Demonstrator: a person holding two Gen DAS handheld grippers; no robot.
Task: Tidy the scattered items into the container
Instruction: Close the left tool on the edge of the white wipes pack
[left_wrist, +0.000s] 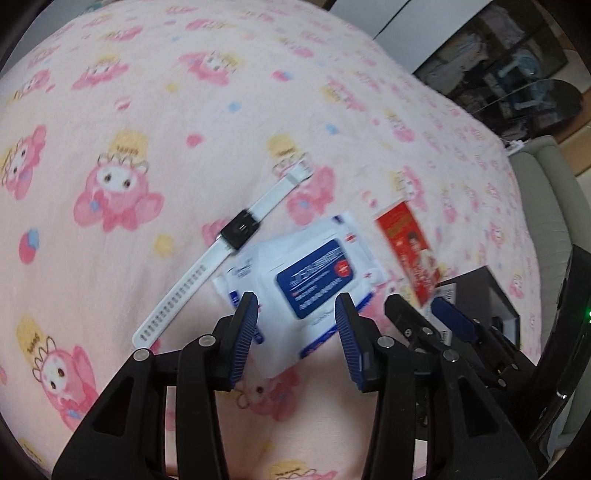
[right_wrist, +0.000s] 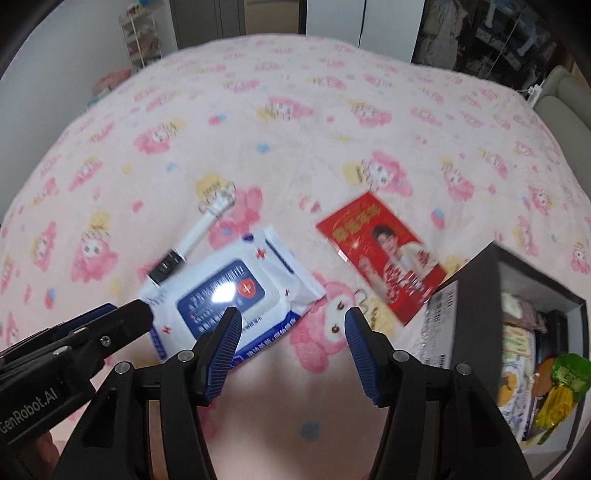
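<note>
Left wrist view has the left gripper (left_wrist: 295, 321) gaping, empty, over a glossy white wipes pack (left_wrist: 306, 277) beside a white-strapped watch (left_wrist: 236, 230). Only the right wrist view, past the equally open right gripper (right_wrist: 291, 332), looks into the black box (right_wrist: 498, 266) of crinkly packets, a red card (right_wrist: 384, 258) just beside it on fleecy pink blanket (right_wrist: 221, 129).

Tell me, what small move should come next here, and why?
Probably lower the left tool onto the wipes pack and close on it. That tool hangs open right over the pack's near edge with nothing between its pads. The pack, the watch and the red packet all lie loose on the blanket, outside the box.
</note>
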